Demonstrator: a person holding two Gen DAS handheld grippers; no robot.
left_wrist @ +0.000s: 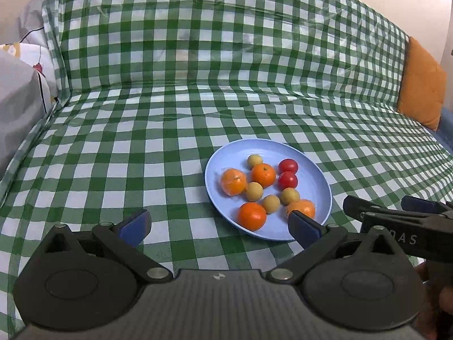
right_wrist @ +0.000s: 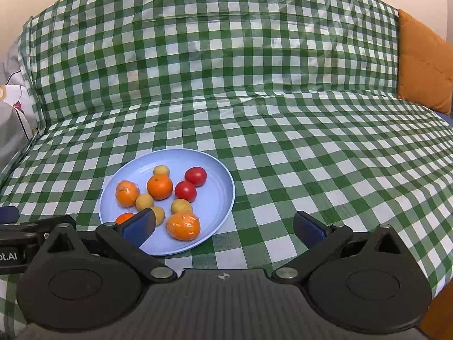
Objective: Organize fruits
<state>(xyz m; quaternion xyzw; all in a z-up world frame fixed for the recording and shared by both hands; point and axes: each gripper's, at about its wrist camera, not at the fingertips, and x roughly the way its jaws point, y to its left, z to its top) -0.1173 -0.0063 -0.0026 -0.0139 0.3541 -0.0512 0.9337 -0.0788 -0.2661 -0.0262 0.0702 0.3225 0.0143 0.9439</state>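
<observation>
A light blue plate (left_wrist: 311,181) lies on the green checked cloth and holds several fruits: oranges (left_wrist: 263,175), two red tomatoes (left_wrist: 288,166) and small yellow fruits (left_wrist: 254,191). Two of the oranges are wrapped in clear film (left_wrist: 233,182). The plate also shows in the right wrist view (right_wrist: 218,198), with a wrapped orange (right_wrist: 183,226) at its near edge. My left gripper (left_wrist: 219,228) is open and empty, just in front of the plate. My right gripper (right_wrist: 225,226) is open and empty, its left finger (right_wrist: 138,226) over the plate's near edge.
The checked cloth (left_wrist: 141,141) covers a sofa seat and backrest. An orange cushion (left_wrist: 421,85) leans at the far right. Grey and white floral bedding (left_wrist: 19,90) lies at the left. The right gripper's body (left_wrist: 396,221) shows at the left view's right edge.
</observation>
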